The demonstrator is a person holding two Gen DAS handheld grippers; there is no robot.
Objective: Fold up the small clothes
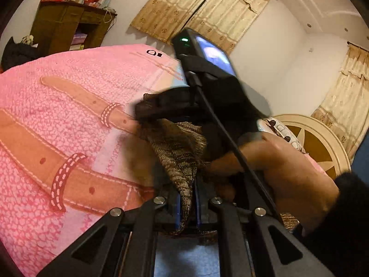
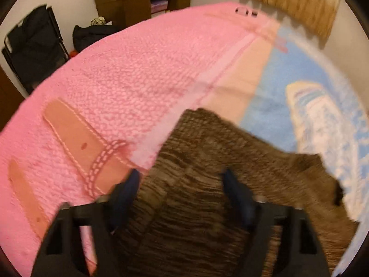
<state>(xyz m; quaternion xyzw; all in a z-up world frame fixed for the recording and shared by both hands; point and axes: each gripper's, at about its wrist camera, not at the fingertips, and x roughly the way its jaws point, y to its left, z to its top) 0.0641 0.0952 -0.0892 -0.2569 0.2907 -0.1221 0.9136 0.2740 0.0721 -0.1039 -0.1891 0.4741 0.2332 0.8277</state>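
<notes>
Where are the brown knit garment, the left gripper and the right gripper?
brown knit garment (image 2: 203, 161): right wrist view, flat middle.
left gripper (image 1: 186, 205): left wrist view, between fingertips.
right gripper (image 2: 181, 184): right wrist view, between fingertips.

Pink blanket (image 2: 143, 69) with a belt print spreads wide; brown wooden cabinet (image 1: 66, 26) against the wall, beige curtains (image 1: 203, 7) hanging, round star-patterned headboard (image 1: 320, 143) at right.

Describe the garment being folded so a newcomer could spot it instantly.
Start from the big pink blanket covering the bed. Near its pale blue patch lies a brown knit garment, one fold pinched by the left gripper. It is the only dark, streaky-ribbed fabric on the pastel bedding.
</notes>
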